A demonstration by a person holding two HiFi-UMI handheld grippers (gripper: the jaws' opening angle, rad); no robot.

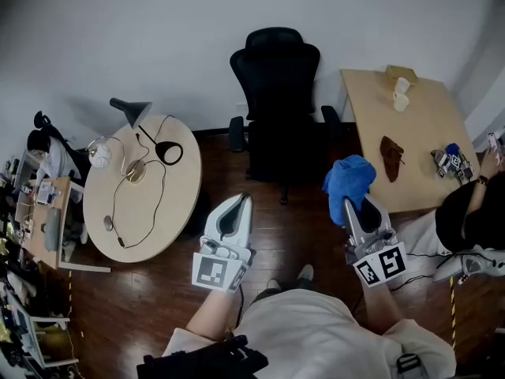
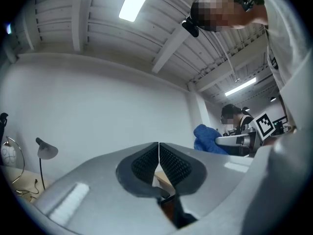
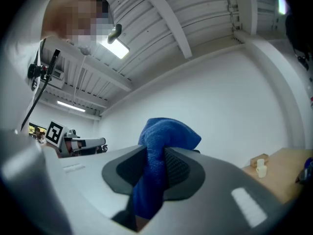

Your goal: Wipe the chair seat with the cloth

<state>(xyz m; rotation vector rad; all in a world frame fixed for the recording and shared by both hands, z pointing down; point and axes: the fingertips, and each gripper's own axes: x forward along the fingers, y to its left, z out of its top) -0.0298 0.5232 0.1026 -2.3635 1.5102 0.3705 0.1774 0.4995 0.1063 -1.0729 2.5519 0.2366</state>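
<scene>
A black office chair [image 1: 278, 109] stands against the far wall, its seat [image 1: 282, 152] facing me. My right gripper [image 1: 353, 202] is shut on a bunched blue cloth [image 1: 349, 180], held up in the air to the right of the chair seat; in the right gripper view the blue cloth [image 3: 159, 153] bulges out between the pads. My left gripper [image 1: 233, 215] is raised in front of the chair's left side with its jaws pressed together and nothing in them. In the left gripper view the gripper [image 2: 158, 155] points at the white wall, and the blue cloth [image 2: 208, 139] shows at the right.
A round wooden table [image 1: 142, 188] with a black lamp [image 1: 158, 144] and cables stands left of the chair. A rectangular wooden table [image 1: 406, 133] at the right carries a white cup [image 1: 401, 97], a brown object [image 1: 391, 155] and another gripper. A seated person [image 1: 465, 212] is at far right. Cluttered shelves line the left edge.
</scene>
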